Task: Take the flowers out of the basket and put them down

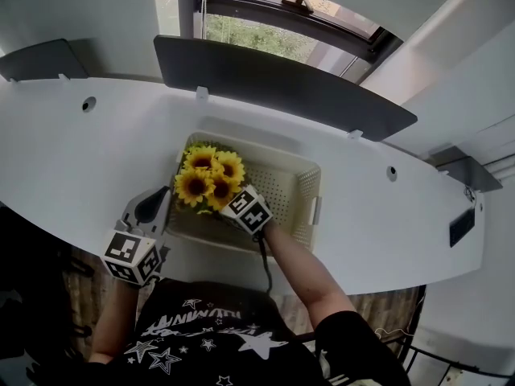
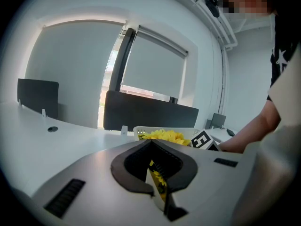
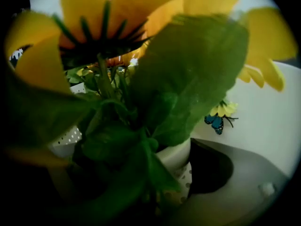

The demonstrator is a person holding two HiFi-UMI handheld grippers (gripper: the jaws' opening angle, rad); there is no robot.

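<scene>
Flowers (image 1: 208,179) in basket (image 1: 299,185), pot (image 3: 176,157) tight between right gripper (image 3: 150,178) jaws; left gripper (image 2: 151,143) jaws together.

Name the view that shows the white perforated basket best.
Head view: the white perforated plastic basket lies nearly whole from above, rim, walls and handle. The left gripper view catches only a strip of its rim; in the right gripper view, green leaves and the white flower pot hide nearly all of it.

The flowers (image 1: 208,179) stand in the basket's (image 1: 283,188) left end, on the desk (image 1: 96,151), before the divider panel (image 1: 282,83).
</scene>
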